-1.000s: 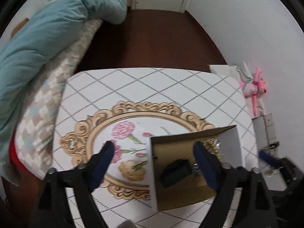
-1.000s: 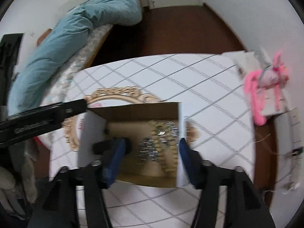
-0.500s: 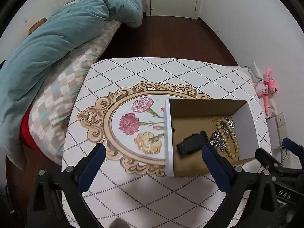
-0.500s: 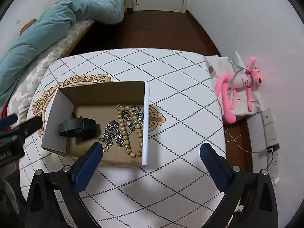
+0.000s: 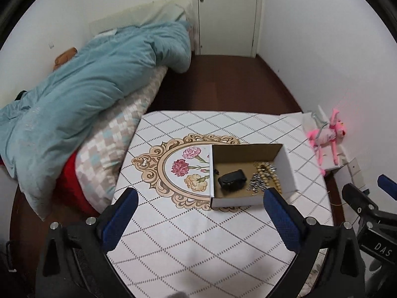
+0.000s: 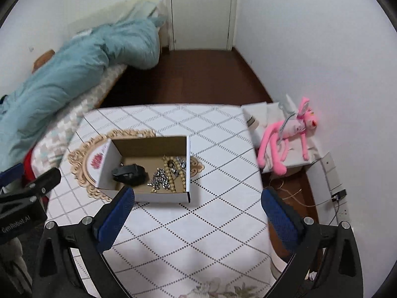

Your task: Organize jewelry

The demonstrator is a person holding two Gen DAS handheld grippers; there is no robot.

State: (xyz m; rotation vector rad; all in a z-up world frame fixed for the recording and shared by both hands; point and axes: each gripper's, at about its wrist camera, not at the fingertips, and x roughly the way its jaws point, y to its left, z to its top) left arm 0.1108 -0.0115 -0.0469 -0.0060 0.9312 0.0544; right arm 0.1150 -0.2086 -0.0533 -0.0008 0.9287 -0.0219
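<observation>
An open cardboard box (image 5: 289,171) (image 6: 106,164) sits on the patterned table (image 5: 198,236) (image 6: 198,223). Inside lie a black band (image 5: 232,178) (image 6: 129,171), a silver chain (image 5: 258,185) (image 6: 158,176) and a wooden bead string (image 5: 269,171) (image 6: 171,173). My left gripper (image 5: 198,201) is open and empty, held above the table's near side, short of the box. My right gripper (image 6: 197,198) is open and empty, near the box's front right. The right gripper also shows at the right edge of the left wrist view (image 5: 367,198).
A bed with a teal duvet (image 5: 86,94) (image 6: 74,74) borders the table's left. A pink plush toy (image 5: 327,136) (image 6: 290,134) lies on a white stand (image 6: 263,114) to the right by the wall. A door (image 5: 227,12) stands at the back.
Both grippers have pulled back and up from the box, and their jaws have opened wide. The box now rests on the table with the jewelry inside.
</observation>
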